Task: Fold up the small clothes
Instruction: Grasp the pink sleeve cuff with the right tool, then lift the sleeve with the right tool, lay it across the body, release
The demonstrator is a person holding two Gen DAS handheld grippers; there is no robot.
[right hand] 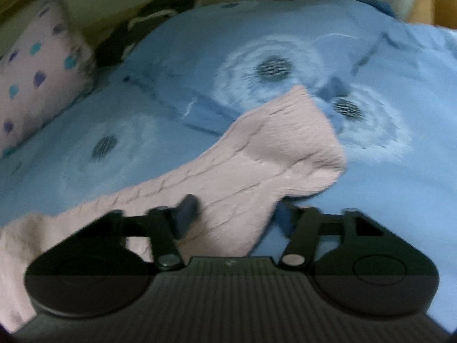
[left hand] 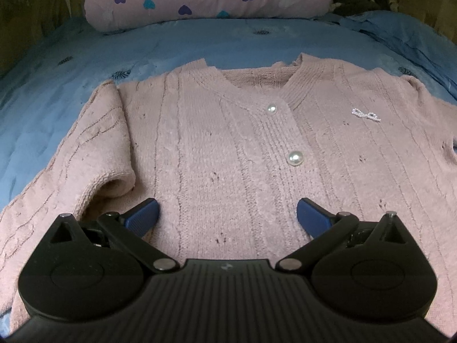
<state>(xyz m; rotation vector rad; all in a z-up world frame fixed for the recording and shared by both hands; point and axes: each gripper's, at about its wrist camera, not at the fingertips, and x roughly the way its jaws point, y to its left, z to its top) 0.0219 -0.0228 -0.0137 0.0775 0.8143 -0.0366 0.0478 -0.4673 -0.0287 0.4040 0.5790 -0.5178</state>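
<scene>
One pink cardigan [left hand: 228,143] lies on the bed [left hand: 71,65]. We see left gripper [left hand: 227,214] jaws wide; right gripper [right hand: 234,211] jaws apparently pinch its sleeve [right hand: 271,148], though blurred.

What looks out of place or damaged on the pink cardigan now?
On the pink cardigan, one sleeve lies doubled back beside the body, its cuff gaping open. The knit has small dark holes scattered over the front; whether pattern or damage is unclear. The buttons look closed and straight.

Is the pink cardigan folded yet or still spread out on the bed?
Mostly spread. The pink cardigan lies flat, front up and buttoned, on the blue bedspread; only one sleeve is folded in over the body.
</scene>
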